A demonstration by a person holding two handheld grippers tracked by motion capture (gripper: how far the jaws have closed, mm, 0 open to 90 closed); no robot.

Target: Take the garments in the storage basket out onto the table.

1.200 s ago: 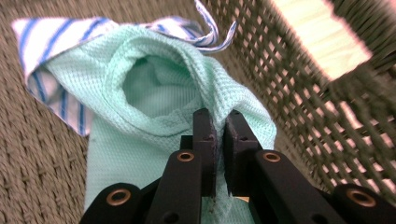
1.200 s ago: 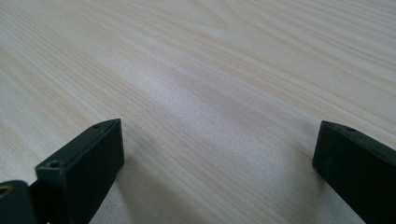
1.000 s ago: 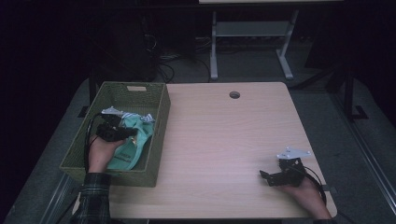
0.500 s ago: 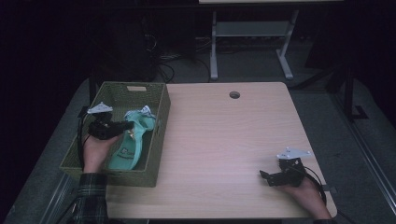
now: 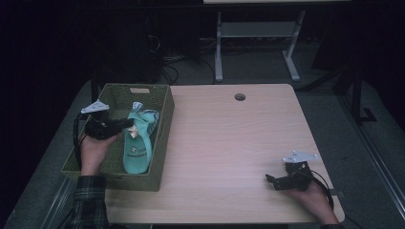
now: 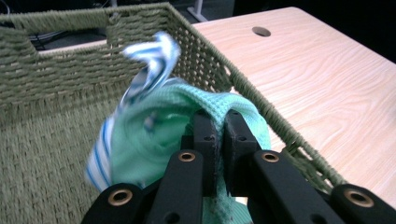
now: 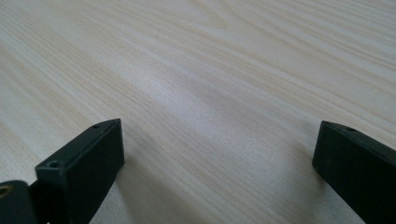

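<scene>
Left gripper (image 6: 217,140) clamped on a fold of the green cloth (image 5: 137,143), at 9 o'clock on the counter (image 5: 229,143), inside the woven basket (image 5: 162,119). Cloth partly raised, its lower end hanging in the basket; a blue-striped piece (image 6: 149,56) clings to it. Right gripper (image 7: 219,172) rests at 4 o'clock, jaws apart, nothing between them. Judged: pick made; clearing the basket wall and placing remain.

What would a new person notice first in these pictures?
The mint-green cloth stands out, pinched in the shut jaws of the left gripper and hanging into the green woven basket at the table's left side. The right gripper rests on the bare wooden table, jaws open.
</scene>
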